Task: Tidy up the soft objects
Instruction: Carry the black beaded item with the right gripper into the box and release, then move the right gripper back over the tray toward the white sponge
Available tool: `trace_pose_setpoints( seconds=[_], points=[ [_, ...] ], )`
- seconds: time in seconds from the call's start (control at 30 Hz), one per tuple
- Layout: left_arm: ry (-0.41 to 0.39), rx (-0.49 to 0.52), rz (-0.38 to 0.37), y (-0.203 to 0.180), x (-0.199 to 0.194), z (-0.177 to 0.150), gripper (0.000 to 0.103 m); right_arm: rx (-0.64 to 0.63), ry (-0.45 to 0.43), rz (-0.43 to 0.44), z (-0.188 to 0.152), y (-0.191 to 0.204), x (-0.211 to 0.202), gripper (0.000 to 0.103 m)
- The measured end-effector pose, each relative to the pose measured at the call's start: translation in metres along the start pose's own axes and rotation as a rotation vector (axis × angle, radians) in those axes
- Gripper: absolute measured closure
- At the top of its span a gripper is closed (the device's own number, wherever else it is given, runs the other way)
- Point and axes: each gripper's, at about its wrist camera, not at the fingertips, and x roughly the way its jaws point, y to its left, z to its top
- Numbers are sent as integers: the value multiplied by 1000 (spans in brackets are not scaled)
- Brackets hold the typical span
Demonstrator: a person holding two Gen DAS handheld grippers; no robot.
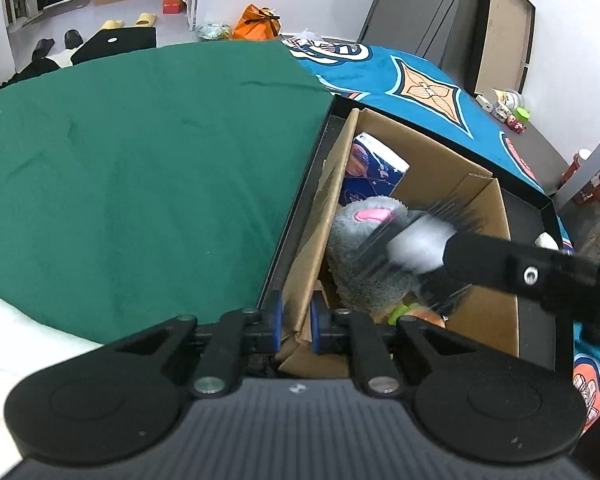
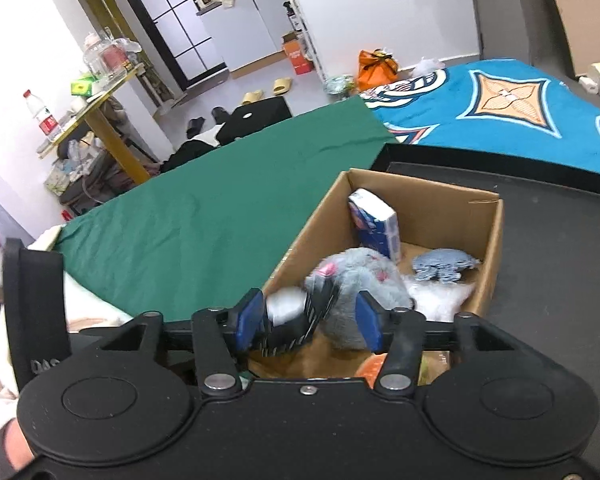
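Left wrist view first: a wide green cloth (image 1: 140, 168) covers the surface ahead of me, and beside it lies a blue patterned blanket (image 1: 412, 80) with orange diamond shapes. I cannot tell whether they lie on a bed or a counter. Beyond them the floor holds an orange bag (image 1: 260, 22), one pair of yellow slippers (image 1: 130, 22) and one pair of black shoes (image 1: 56, 42), all well apart from my work.

On the cloths sits one shallow black tray (image 1: 300, 208), and inside it stands one open cardboard box (image 1: 476, 308). My left fingers (image 1: 295, 316) are pressed together on the near wall of that box, pinching the torn cardboard edge between the blue pads.

Inside the box I count one gray plush toy (image 1: 364, 280) with a pink patch, lying near the middle. One blue carton (image 1: 374, 172) leans upright against the far corner. From the right wrist view, one white fluffy item (image 2: 440, 300) lies beside the plush, and one small blue striped cloth piece (image 2: 446, 266) sits behind it by the right wall. Something green and orange (image 1: 416, 314) shows low in the box, too hidden to name.

My right fingers (image 2: 308, 322) stand spread over the box, with a blurred black and white object (image 2: 290, 320) and the plush between them. The blur hides whether the pads touch either.
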Motion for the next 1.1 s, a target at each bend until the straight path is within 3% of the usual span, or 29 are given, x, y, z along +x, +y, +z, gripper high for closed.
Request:
trace_pose_setpoints(
  seconds=[0.23, 0.57, 1.1],
  points=[
    [-1, -6, 17, 0, -5, 0, 83, 7, 5, -68, -4, -25, -14, 51],
    [-22, 43, 107, -19, -14, 5, 49, 32, -11, -144, -7, -67, -37, 48],
    [11, 144, 179, -63, -3, 10, 28, 102, -72, -237, -3, -139, -47, 41]
  ],
)
